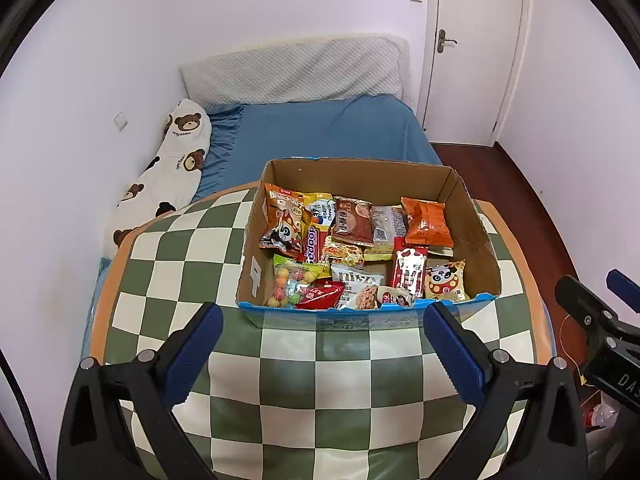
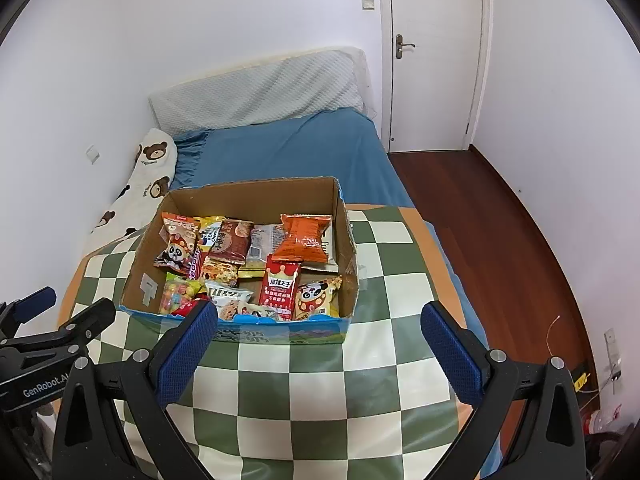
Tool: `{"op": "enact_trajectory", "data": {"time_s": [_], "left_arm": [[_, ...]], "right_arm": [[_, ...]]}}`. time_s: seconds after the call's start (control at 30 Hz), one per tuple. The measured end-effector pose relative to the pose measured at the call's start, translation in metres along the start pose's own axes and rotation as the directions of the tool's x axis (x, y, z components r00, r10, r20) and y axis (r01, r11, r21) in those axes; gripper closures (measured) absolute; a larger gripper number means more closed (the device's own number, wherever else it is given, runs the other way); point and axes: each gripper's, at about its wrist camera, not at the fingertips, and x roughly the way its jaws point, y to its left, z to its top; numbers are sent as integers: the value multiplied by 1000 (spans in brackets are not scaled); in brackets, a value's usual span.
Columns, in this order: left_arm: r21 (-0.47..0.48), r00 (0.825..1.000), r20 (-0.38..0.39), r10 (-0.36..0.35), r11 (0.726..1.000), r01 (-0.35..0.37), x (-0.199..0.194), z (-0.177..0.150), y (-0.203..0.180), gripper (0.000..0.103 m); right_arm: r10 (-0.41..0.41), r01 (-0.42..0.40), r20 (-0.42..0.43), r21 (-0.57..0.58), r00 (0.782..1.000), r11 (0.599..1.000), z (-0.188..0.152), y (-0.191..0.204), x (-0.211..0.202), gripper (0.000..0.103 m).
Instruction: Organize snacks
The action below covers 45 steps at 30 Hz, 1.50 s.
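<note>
Grippers first: the left hand-held gripper (image 1: 320, 322) has its blue pads spread wide with nothing between them, and the right hand-held gripper (image 2: 318, 324) is spread the same way, also holding nothing. Both hover above the near part of the table (image 1: 340, 392), which has a green and cream checkered cloth on it.

Just past the fingertips sits the cardboard box (image 1: 476, 240), open top, blue printed outside, long side running left to right across the table. All the snacks are inside it, lying flat and overlapping. Near row, left to right: candy ball bag (image 1: 290, 282), red packet (image 1: 324, 294), white snack bag (image 1: 356, 286), tall red crown packet (image 2: 280, 286) standing with its long axis pointing away from the cameras, and a yellow panda packet (image 1: 445, 282) in the near right corner. Far row: orange panda bag (image 1: 285, 222) at the left, brown packet (image 1: 352, 222) in the middle, clear wrapped one (image 1: 386, 222), orange crinkly bag (image 1: 427, 222) at the right.

Behind the table is a bed (image 1: 328, 132) with a blue sheet, a bear print pillow (image 1: 176, 164) along the wall, and a white door (image 1: 476, 52) further back
</note>
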Motion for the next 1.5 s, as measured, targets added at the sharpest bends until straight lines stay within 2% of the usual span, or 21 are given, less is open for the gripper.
{"op": "enact_trajectory", "data": {"time_s": [1.5], "left_arm": [[12,999,46,-8,1000,7,-20,2,-4,0]], "right_arm": [[-7,7,25,-25,1000,1000,4,-2,-15,0]]}}
